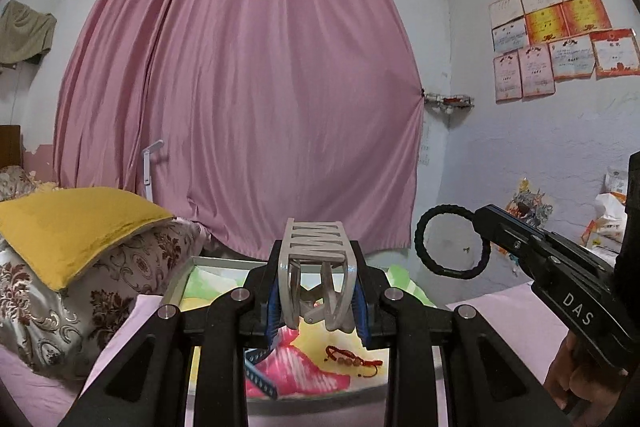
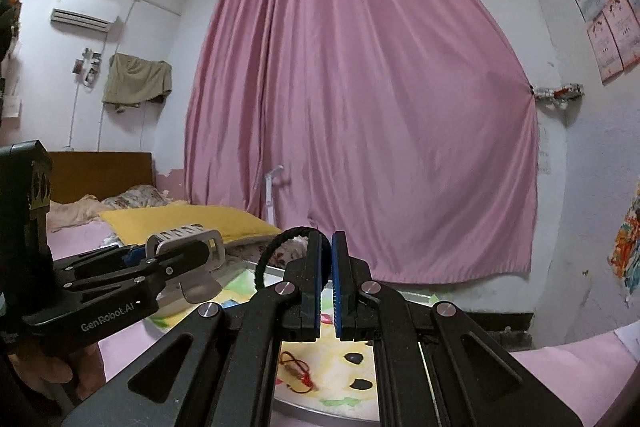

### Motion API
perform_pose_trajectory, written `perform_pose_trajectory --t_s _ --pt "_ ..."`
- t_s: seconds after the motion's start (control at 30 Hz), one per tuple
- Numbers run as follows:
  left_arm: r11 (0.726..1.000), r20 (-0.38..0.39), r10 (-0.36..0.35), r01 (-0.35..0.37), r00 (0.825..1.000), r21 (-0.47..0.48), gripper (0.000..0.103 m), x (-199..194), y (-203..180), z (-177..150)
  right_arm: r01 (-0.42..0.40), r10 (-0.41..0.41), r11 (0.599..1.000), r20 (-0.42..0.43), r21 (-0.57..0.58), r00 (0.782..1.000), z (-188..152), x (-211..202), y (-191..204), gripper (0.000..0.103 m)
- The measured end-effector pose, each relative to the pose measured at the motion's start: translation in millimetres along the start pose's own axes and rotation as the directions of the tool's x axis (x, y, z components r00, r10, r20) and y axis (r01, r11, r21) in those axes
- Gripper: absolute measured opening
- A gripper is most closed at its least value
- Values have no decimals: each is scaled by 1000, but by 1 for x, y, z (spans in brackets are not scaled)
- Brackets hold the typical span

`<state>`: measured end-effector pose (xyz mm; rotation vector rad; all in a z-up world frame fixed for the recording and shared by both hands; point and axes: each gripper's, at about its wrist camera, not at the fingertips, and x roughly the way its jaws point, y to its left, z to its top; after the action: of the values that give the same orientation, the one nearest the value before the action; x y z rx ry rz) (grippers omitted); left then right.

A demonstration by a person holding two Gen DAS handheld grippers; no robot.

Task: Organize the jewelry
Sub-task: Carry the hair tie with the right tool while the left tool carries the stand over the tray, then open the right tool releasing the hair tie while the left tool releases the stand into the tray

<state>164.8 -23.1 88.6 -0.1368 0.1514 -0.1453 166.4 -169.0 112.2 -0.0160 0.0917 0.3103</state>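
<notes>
My left gripper is shut on a grey slotted jewelry holder, held up above a colourful tray on the bed. The holder also shows in the right wrist view. My right gripper is shut on a black braided bracelet, held in the air to the right of the holder; the bracelet's loop shows in the left wrist view. A red string bracelet with beads lies on the tray below, also in the right wrist view. A blue strap lies on the tray.
A yellow pillow on patterned cushions sits left of the tray. A pink curtain hangs behind. Pink bedsheet surrounds the tray. Bags stand at the right wall.
</notes>
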Motion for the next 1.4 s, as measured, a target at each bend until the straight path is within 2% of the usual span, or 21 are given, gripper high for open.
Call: perform_pose_trajectory --t_s 0.1,0.2,0.27,0.33,0.4,0.67,0.77,0.83,1.07,1.17,1.23,1.3,1.4 --pt "1000 -46 -3 3 999 -4 27 16 -1 -3 13 -12 999 -56 29 998 -3 18 -10 4" --pt "1000 -140 -22 19 990 -21 27 37 2 -8 36 -26 998 -186 49 982 -14 46 -19 4" --pt "997 -207 -56 45 977 -60 27 49 6 -13 44 -21 996 -278 76 960 -23 64 -29 4" --pt "998 -263 -47 34 964 -53 27 59 7 -17 48 -3 993 -370 112 929 -35 82 -39 4" --pt "999 -302 -40 29 952 -41 27 64 7 -21 39 31 987 -426 156 904 -44 91 -48 4" --pt "998 -465 -53 54 884 -11 27 81 2 -43 22 117 970 -542 242 832 -78 104 -56 4" --pt "999 -492 -45 52 870 1 27 84 0 -47 15 134 968 -568 250 812 -88 109 -54 4" --pt "999 -490 -46 52 871 -1 27 83 0 -46 12 140 968 -579 251 803 -91 110 -53 4" --pt "999 -492 -51 54 869 -7 27 83 1 -45 19 149 962 -587 271 796 -91 108 -52 5" --pt "997 -485 -76 68 871 -34 27 82 5 -44 25 152 958 -584 285 797 -90 105 -54 5" --pt "996 -476 -90 71 875 -58 34 80 8 -43 32 140 960 -577 279 805 -89 102 -53 6" --pt "994 -458 -104 74 883 -83 53 76 11 -42 43 122 962 -562 271 818 -85 97 -54 7" --pt "992 -423 -112 76 899 -101 56 70 13 -39 59 98 960 -530 272 843 -80 89 -58 10"
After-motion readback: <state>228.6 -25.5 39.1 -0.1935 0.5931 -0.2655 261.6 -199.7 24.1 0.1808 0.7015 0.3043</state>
